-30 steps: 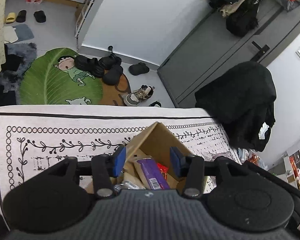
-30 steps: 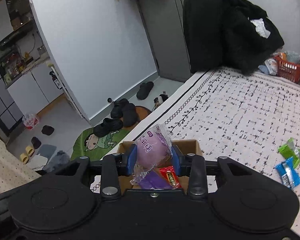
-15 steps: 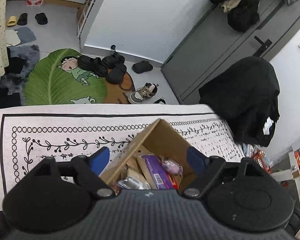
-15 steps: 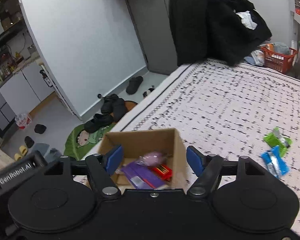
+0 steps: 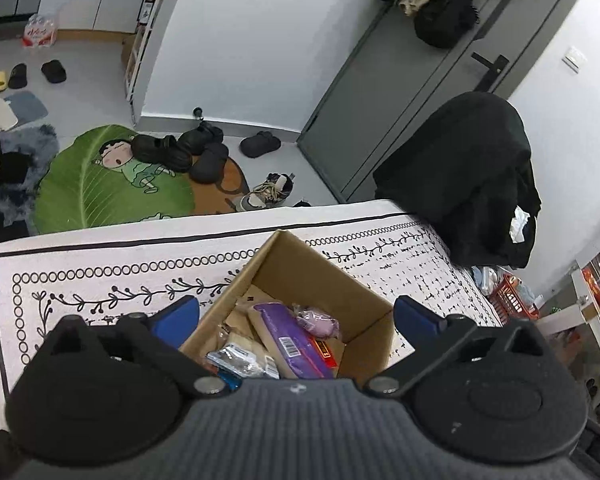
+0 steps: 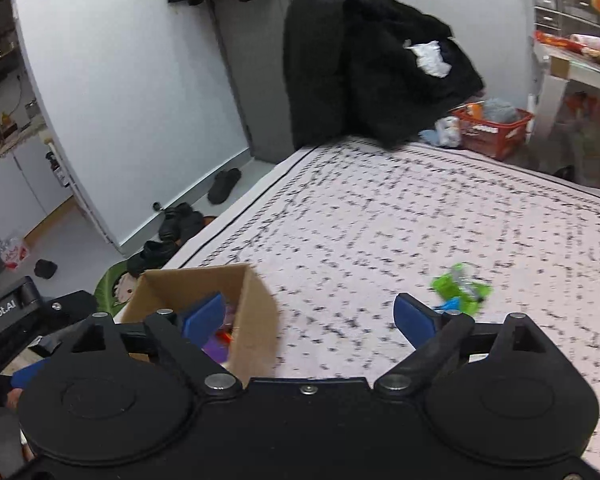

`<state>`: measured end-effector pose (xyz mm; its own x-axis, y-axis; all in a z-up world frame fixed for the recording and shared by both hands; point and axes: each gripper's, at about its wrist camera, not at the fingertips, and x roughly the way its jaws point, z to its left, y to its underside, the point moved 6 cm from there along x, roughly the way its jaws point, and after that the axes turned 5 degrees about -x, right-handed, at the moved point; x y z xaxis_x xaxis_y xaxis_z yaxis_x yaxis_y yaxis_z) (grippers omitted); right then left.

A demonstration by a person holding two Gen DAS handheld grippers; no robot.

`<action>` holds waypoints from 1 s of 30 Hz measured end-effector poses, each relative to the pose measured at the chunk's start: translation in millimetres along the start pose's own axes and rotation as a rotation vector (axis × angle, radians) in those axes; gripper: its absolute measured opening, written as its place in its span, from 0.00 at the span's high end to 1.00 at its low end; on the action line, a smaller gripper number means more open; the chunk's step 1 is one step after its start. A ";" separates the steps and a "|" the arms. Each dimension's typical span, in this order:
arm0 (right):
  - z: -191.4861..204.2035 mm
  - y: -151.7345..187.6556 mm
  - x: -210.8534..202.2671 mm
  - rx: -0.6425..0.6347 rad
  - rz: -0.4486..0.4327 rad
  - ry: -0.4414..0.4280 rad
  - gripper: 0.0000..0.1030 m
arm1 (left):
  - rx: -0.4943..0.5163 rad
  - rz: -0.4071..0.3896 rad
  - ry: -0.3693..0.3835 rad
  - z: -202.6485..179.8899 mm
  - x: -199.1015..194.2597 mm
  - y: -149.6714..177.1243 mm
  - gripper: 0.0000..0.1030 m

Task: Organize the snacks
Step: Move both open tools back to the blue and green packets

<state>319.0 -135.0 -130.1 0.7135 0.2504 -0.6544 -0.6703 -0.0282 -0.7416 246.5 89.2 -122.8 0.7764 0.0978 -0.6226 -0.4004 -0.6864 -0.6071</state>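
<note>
Both tools wide open, empty; left tool (image 5: 296, 316) hovers over cardboard box (image 5: 340, 280), right tool (image 6: 308, 316) just beside it. Next, prob.: fetch green packet (image 6: 462, 286) lying well apart from box on bed (image 6: 380, 208); needs reach & clean pinch.

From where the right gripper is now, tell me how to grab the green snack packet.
Come down from above on the green snack packet and pinch across its crumpled middle. It lies flat on the bedspread, touching a blue packet, so a side approach would likely push both.
</note>
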 end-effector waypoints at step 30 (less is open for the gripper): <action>-144.9 25.1 -25.6 0.142 -0.034 0.042 0.04 | 0.278 0.043 0.097 -104.5 -7.7 69.3 0.00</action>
<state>313.4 -282.3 -153.4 0.7424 0.2081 -0.6368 -0.6653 0.1174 -0.7373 263.6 -34.4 -108.4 0.7934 -0.0051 -0.6086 -0.5412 -0.4635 -0.7016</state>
